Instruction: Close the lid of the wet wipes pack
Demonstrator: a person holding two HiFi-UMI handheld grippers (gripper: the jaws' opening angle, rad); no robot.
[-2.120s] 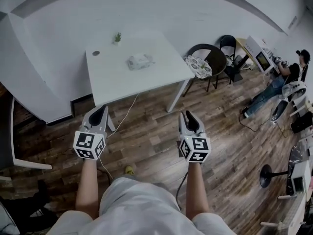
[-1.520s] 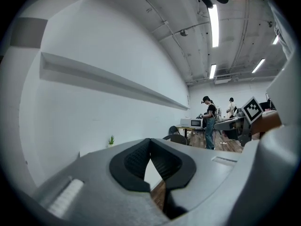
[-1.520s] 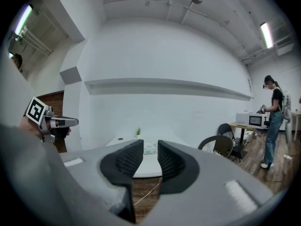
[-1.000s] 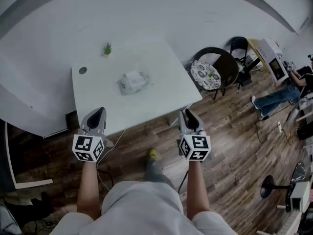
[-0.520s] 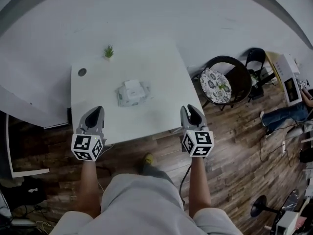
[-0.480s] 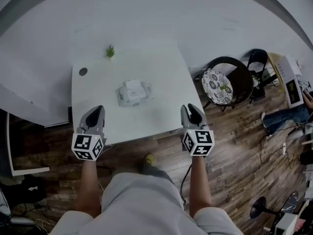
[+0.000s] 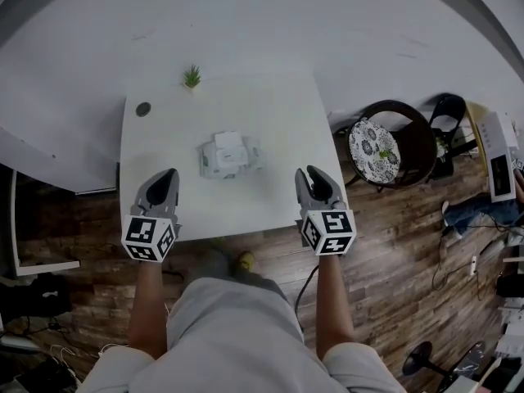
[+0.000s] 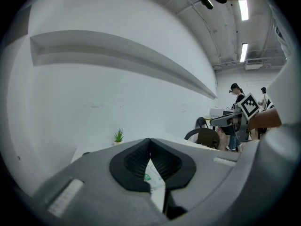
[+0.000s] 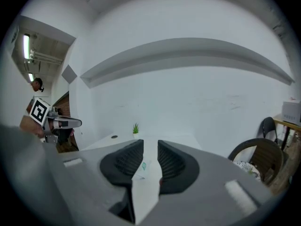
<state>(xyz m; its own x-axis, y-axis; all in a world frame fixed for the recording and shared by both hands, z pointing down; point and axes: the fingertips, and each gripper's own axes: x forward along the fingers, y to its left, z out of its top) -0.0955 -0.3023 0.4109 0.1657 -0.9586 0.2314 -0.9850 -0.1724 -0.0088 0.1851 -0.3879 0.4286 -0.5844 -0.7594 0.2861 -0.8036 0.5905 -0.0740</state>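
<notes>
Nearest the person, both claws hover at the near edge of the white table [image 7: 278,113]. The left gripper [image 7: 166,176] has its jaw tips pressed together with nothing caught in them. The right gripper [image 7: 309,173] has its jaws standing apart, and the gap holds nothing. Each gripper view shows only a sliver of the pack, far off through the jaws.

Farther in, about mid-table, lies the wet wipes pack [image 7: 231,155]. It sits between the two grippers' lines and well apart from both, slightly closer to the left one. A pale square on its top looks like the flip lid standing open, though it is too small to be sure.

The pack will probably be light and soft-bodied, with only the plastic lid and its frame stiff, so it would likely skid on the smooth tabletop if nudged sideways. The sensible contact is downward on the lid's free edge, folding it over its hinge until it snaps. The other claw could rest on the soft body beside the frame to pin it. No squeeze on the lid seems needed.

At the far edge stand a small plant [image 7: 192,76] and a dark round spot [image 7: 143,109] — neither is in the way.
</notes>
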